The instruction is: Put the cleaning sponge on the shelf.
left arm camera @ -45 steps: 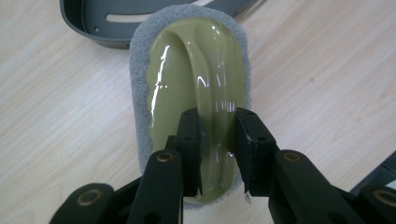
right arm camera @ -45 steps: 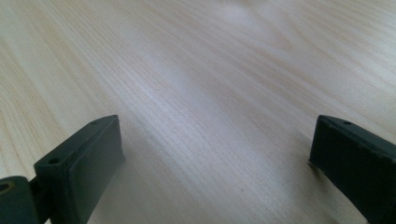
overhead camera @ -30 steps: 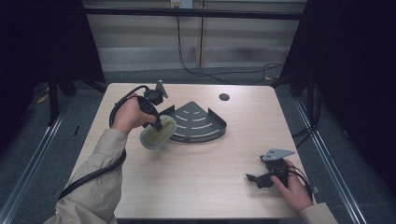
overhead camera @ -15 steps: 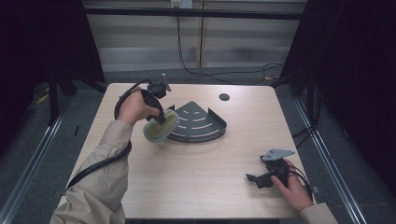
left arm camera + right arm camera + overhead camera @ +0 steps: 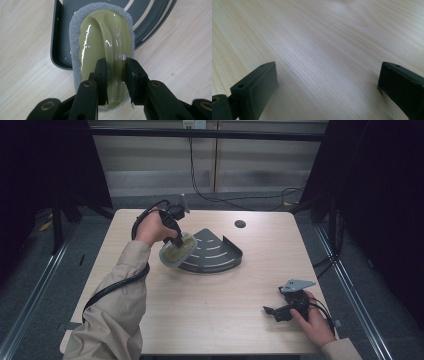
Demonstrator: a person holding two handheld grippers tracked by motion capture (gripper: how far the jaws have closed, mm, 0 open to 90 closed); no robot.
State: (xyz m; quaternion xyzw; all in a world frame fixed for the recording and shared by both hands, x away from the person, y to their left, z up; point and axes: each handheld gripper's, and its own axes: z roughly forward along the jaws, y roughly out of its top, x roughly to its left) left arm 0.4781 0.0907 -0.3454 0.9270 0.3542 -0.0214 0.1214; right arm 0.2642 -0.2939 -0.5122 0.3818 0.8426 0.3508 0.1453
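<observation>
The left gripper [image 5: 116, 75] is clamping its two black jaws on the raised ridge handle of an olive-green plastic scrubber with a grey abrasive pad [image 5: 103, 45], holding it over the straight left edge of the dark grey quarter-round metal shelf tray [image 5: 215, 251], which is lying on the light wooden table [image 5: 210, 320]. The scrubber's far half is overlapping the tray; whether the pad is touching it cannot be told. Well away from the tray, toward the table's near right corner, the right gripper [image 5: 274, 312] is resting low over bare wood, its jaws spread wide with nothing between them.
</observation>
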